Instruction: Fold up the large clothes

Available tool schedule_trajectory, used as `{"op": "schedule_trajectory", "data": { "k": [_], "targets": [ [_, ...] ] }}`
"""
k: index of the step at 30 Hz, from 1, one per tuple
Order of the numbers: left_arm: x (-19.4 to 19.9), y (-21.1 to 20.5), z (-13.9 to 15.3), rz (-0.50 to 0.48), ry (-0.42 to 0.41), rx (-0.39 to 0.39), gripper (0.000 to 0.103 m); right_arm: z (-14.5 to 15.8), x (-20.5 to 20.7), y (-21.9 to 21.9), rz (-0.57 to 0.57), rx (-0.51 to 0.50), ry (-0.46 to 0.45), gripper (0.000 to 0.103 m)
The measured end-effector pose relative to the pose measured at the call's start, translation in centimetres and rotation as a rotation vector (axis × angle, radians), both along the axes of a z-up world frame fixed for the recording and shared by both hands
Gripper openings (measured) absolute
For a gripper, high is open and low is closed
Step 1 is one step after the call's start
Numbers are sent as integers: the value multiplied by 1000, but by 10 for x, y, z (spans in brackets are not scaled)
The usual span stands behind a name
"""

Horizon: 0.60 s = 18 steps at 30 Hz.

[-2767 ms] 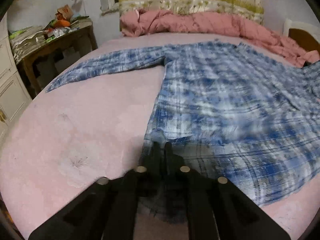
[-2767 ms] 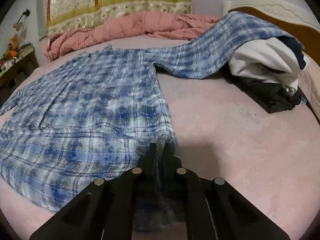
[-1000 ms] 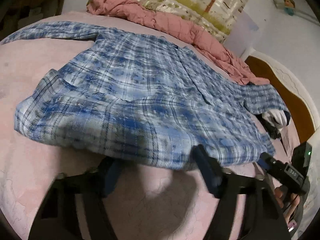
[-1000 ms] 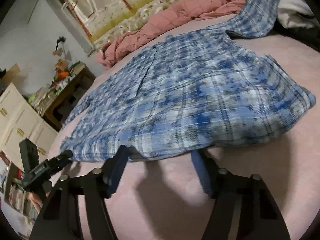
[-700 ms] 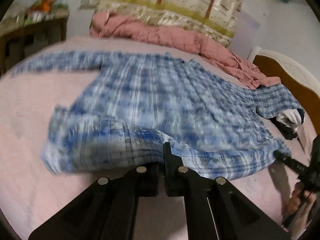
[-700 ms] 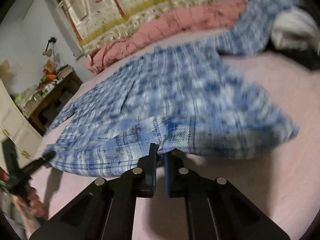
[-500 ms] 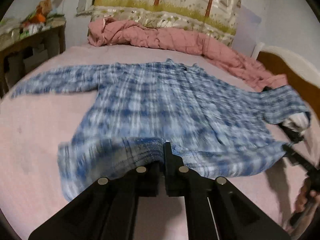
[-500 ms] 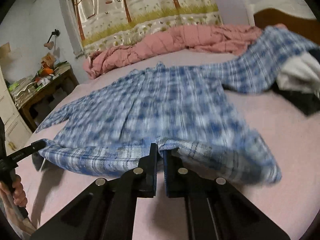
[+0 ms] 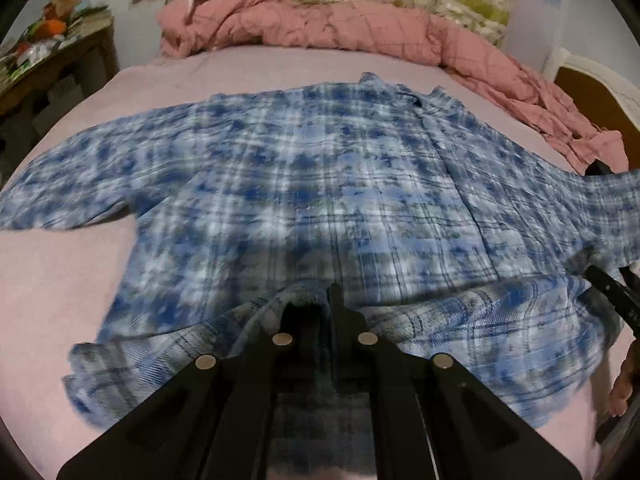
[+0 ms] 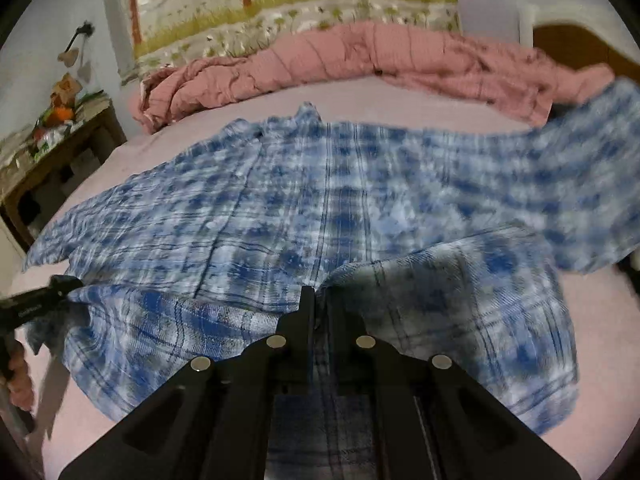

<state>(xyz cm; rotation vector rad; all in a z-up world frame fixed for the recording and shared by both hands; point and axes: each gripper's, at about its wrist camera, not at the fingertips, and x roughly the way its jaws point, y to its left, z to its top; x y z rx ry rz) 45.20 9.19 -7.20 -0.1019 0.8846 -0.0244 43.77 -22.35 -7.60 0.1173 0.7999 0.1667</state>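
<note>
A large blue-and-white plaid shirt lies spread on a pink bed, collar toward the far side and sleeves out to both sides. Its lower part is doubled up over the body. My left gripper is shut on the folded hem, with cloth bunched around its fingertips. My right gripper is shut on the same folded edge further along. Each gripper shows at the edge of the other's view: the right one and the left one, both at the fold's ends.
A rumpled pink quilt runs along the far side under a patterned curtain. A cluttered wooden table stands at the left. A wooden headboard is at the right. Bare pink sheet lies around the shirt.
Both grippers went from open at the shirt's folded edge to shut on it, then carried it up over the shirt's body toward the collar. The fold now reaches further up the shirt.
</note>
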Motion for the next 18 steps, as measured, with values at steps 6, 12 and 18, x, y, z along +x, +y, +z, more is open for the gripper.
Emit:
{"op": "schedule_trajectory", "data": {
  "k": [6, 12, 18],
  "targets": [
    [-14, 1, 4, -42, -112, 5, 25, -14, 3, -17, -15, 68, 8, 28],
    [-50, 34, 44, 57, -263, 104, 102, 27, -28, -53, -161, -151, -229, 73],
    [-41, 95, 36, 152, -165, 8, 102, 22, -4, -134, -251, -13, -118, 75]
  ]
}}
